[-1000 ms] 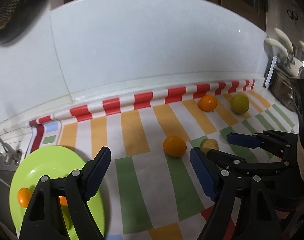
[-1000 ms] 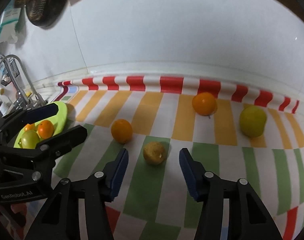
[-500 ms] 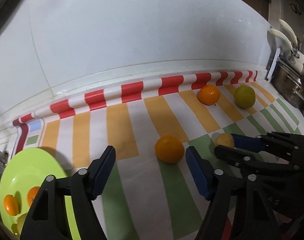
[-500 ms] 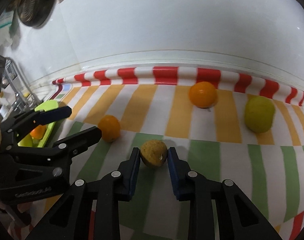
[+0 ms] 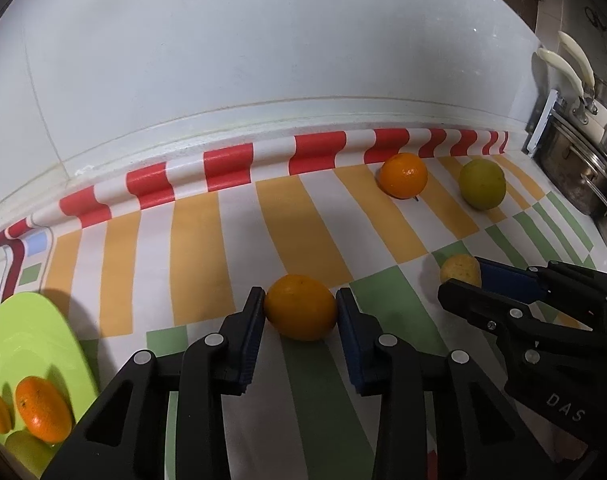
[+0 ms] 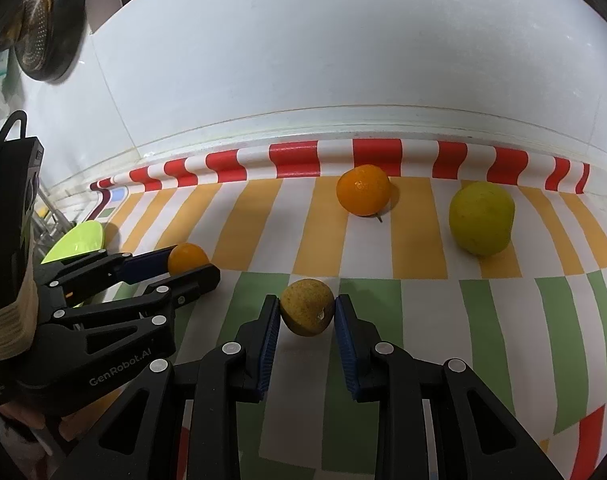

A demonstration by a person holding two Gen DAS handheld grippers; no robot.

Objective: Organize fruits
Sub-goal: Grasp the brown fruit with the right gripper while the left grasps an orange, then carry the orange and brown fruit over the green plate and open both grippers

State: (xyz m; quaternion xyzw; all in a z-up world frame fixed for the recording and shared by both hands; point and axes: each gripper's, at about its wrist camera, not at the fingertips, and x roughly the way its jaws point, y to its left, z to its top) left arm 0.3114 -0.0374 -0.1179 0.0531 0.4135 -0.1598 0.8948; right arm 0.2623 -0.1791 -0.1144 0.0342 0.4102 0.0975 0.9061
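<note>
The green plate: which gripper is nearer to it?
Left. The left gripper, closing on an orange, works beside the green plate; the right gripper is farther away.

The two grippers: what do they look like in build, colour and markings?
Both are matte black plastic clamp frames with silver rivets and ribbed blue pads lining the jaws. The left gripper, seen from the right wrist view, bears white "GenRobot.AI" lettering and a band of beige tape behind it. The right gripper, seen from the left wrist view, shows the letters "DAS".

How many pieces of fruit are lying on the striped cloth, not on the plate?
4: an orange between the left tongs, a brownish fruit between the right tongs, another orange and a green fruit near the wall.
</note>
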